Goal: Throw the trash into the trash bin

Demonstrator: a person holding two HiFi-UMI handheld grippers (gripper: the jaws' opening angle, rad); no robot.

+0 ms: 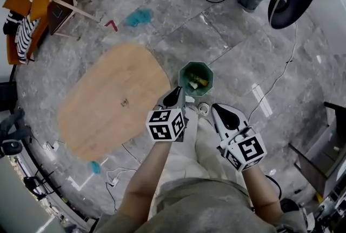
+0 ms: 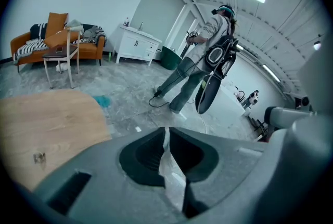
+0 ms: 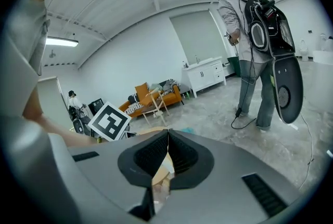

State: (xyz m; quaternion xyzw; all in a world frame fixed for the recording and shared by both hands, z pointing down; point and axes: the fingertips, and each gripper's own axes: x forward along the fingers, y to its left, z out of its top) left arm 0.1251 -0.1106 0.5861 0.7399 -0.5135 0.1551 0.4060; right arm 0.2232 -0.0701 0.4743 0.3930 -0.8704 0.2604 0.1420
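While pinched between closed left tongs [image 2: 166, 130], white crumpled scrap [image 2: 169, 166] hangs at tong tips; from head view, tips lie against near rim of green trash bin [image 1: 181, 74]. Bin: upright on grey floor [image 1: 238, 48], yellow piece [image 1: 200, 81] and pale bits inside. Right tongs [image 3: 167, 133]: closed, tips meeting, empty; held beside left pair. Oval wooden surface [image 1: 108, 102]: left of bin. Teal cloth [image 1: 139, 17]: on floor beyond surface. Second person [image 2: 205, 56]: standing well apart.

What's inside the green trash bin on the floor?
The green trash bin holds a yellow item and pale scraps. Whatever lies beneath them, and the bin's bottom, is covered and cannot be seen.
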